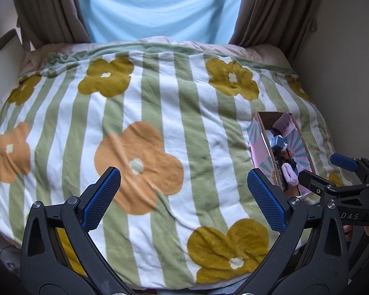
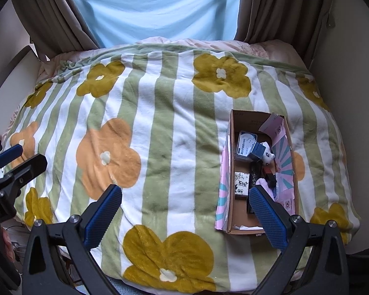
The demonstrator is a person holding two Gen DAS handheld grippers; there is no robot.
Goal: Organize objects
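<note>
An open cardboard box [image 2: 231, 147] with pink and teal flaps lies on the right side of the flowered blanket [image 2: 174, 127]. Inside it are a small clear case [image 2: 246, 145], a panda figure [image 2: 267, 156], a white printed packet [image 2: 241, 183], a lilac fluffy item [image 2: 264, 182] and dark items. The box also shows in the left wrist view [image 1: 258, 147]. My right gripper [image 2: 185, 218] is open and empty, just in front of the box's near end. My left gripper [image 1: 184, 199] is open and empty above the blanket, left of the box. Each gripper shows in the other's view.
The blanket covers a bed with pink bedding [image 2: 233, 45] at its far end. Brown curtains [image 2: 270, 7] and a light blue curtain [image 2: 155, 5] hang behind. Walls stand close on the left [image 2: 9, 73] and the right [image 2: 351, 73].
</note>
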